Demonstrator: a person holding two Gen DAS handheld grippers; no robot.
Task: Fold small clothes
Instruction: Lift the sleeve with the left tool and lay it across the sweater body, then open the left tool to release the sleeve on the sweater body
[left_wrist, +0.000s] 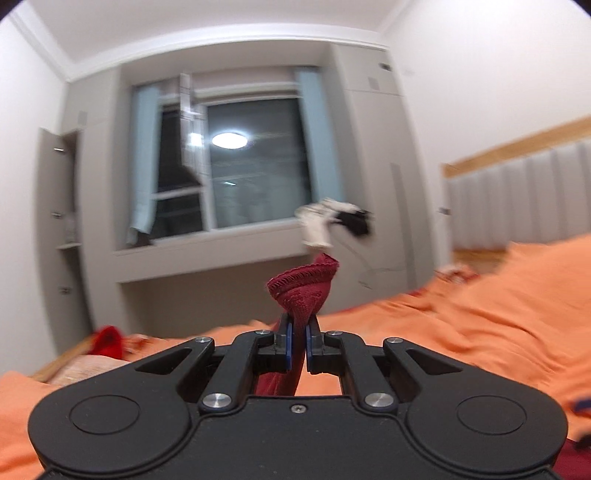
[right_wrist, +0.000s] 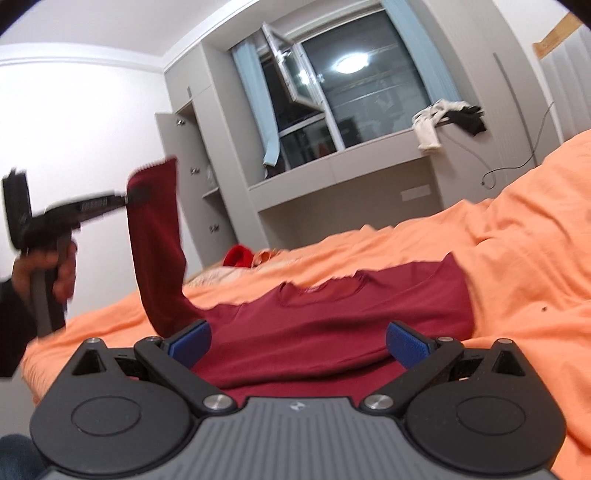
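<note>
Orange bedding (right_wrist: 517, 229) is serving as your work surface, and it is rumpled and soft, so nothing you lay on it is going to sit perfectly flat. Behind the bed you are facing a grey built-in wardrobe (right_wrist: 192, 147) and a dark window (right_wrist: 354, 96) reflecting a ceiling lamp, with a pale and a black garment (right_wrist: 443, 118) hanging off the sill. You are working on a dark red shirt (right_wrist: 332, 317): its body is lying spread on the bedding just ahead of your right gripper (right_wrist: 297, 345), whose blue pads are standing wide apart over the cloth and gripping nothing. Your left gripper (left_wrist: 298, 345) is pinching one end of the shirt, likely a sleeve, and the jaws are clamped tight on a bunched fold while that end is hanging lifted off the bed. This fabric is looking light, limp and stretchy; it is drooping and twisting rather than holding a line, so I judge you are better off gripping at a hem or seam edge than mid-panel. A second red item (right_wrist: 238, 256) is lying near the far edge of the bed, well apart from the shirt.
</note>
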